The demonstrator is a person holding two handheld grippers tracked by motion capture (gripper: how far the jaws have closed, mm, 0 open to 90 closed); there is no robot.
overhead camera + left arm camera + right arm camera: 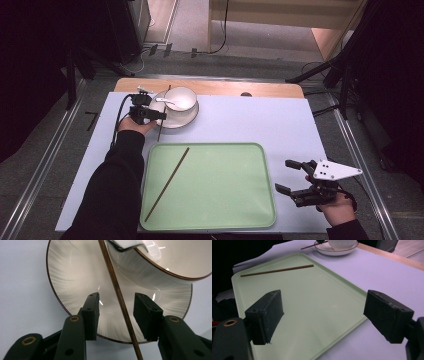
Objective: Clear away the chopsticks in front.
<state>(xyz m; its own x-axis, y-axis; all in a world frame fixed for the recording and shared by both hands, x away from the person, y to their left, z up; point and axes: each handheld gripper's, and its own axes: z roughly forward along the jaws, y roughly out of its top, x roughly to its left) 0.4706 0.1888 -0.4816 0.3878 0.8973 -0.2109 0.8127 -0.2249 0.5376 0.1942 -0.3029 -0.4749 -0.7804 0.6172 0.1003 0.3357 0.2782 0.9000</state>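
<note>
high: overhead, forward-down | claw views: close, low | shared: tray [210,150]

No words, numbers, labels or brand names can be read anywhere in these pictures. Nothing is written on the green tray [260,200], the plate [75,277], the bowl [181,98] or the pale tabletop [250,120]. Small black dots are seen on the grey plate [334,170] near the tabletop's right front corner, but no letters are made by them.
</note>
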